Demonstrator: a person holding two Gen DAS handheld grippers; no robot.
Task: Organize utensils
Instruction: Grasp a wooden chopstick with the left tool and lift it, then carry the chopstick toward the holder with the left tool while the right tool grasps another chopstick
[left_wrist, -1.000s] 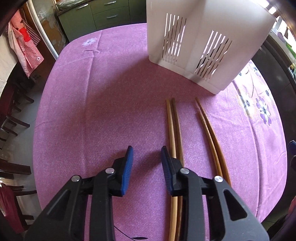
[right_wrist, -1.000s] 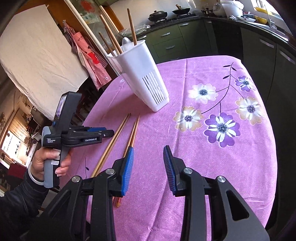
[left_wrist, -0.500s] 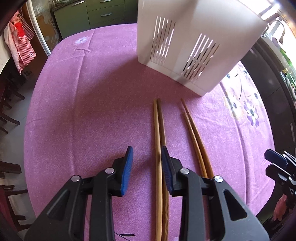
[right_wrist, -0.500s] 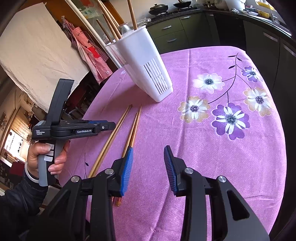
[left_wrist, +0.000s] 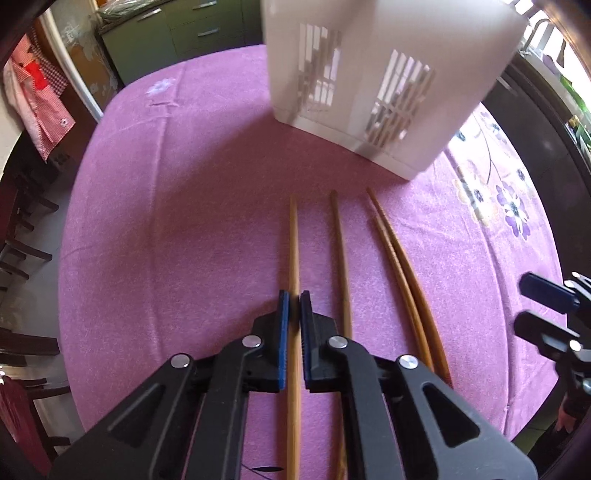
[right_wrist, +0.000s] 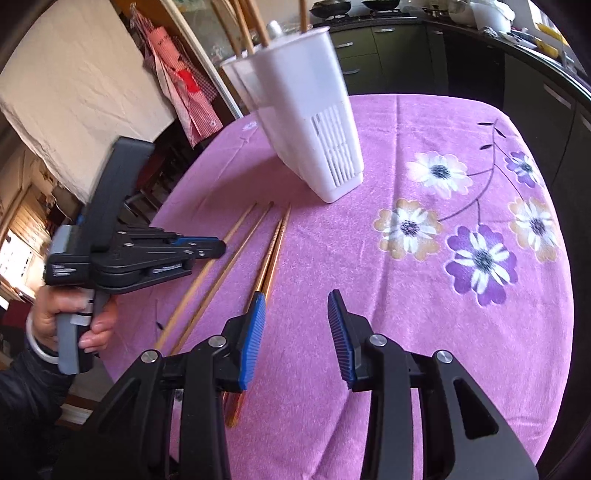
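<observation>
Several wooden chopsticks lie on the purple tablecloth (left_wrist: 166, 240). My left gripper (left_wrist: 294, 299) is shut on the leftmost chopstick (left_wrist: 293, 240), which runs between its blue pads. A second chopstick (left_wrist: 340, 243) lies just right of it, and a darker pair (left_wrist: 395, 243) lies further right. The white slotted utensil holder (left_wrist: 376, 74) stands beyond them and holds several chopsticks. My right gripper (right_wrist: 295, 306) is open and empty, hovering near the darker pair (right_wrist: 273, 247). The left gripper (right_wrist: 207, 245) shows in the right wrist view over the leftmost chopstick (right_wrist: 236, 225).
The round table's near edge (right_wrist: 332, 443) is close under the right gripper. Flower prints (right_wrist: 480, 258) mark the cloth on the right. Kitchen cabinets (left_wrist: 177, 40) stand behind the table, dark chairs (left_wrist: 22, 229) to its left, and a checked apron (right_wrist: 181, 92) hangs nearby.
My left gripper has shifted right and closed on the leftmost chopstick, drawing it apart from its neighbour. The right gripper has stayed open and moved slightly forward.
</observation>
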